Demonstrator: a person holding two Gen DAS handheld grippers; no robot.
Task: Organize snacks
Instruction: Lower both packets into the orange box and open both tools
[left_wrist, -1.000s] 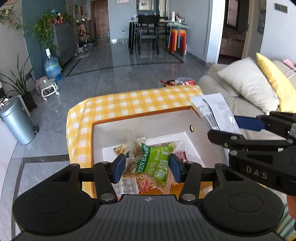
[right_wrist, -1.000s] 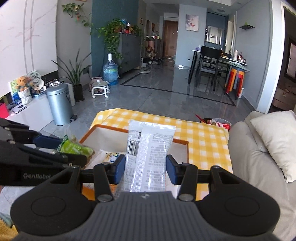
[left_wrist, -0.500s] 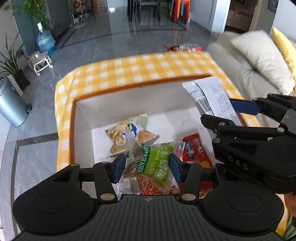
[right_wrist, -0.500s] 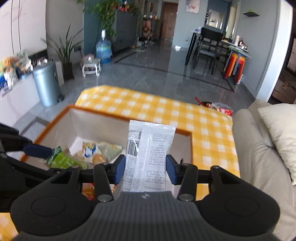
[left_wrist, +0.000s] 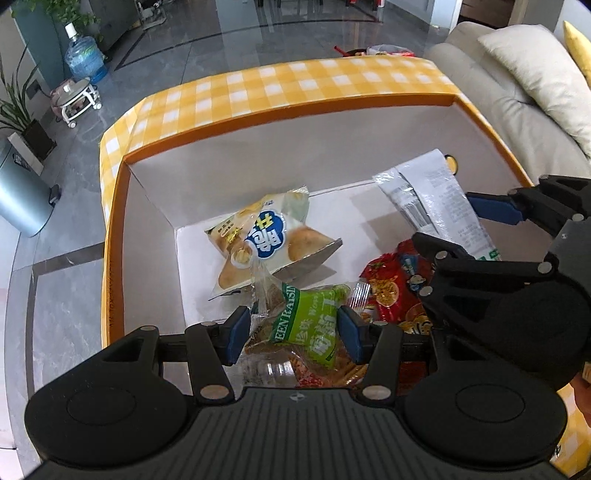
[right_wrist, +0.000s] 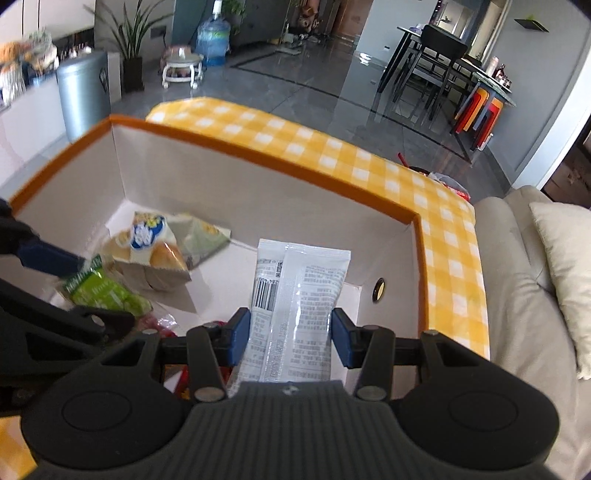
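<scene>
The left gripper (left_wrist: 291, 330) was clamped on a green raisin packet (left_wrist: 312, 325), held above the near end of the orange-rimmed white box (left_wrist: 295, 147). The right gripper (right_wrist: 291, 334) was clamped on a white barcode-printed snack packet (right_wrist: 295, 295), upright over the box's right side. Inside the box, a bread-snack bag (left_wrist: 264, 240) lay at 12 o'clock from the raisin packet and a red snack packet (left_wrist: 391, 288) at 2 o'clock.

A grey bin (right_wrist: 83, 94) and a water bottle (right_wrist: 213, 38) stood far ahead of the tool; a sofa (right_wrist: 517, 295) sat right.
</scene>
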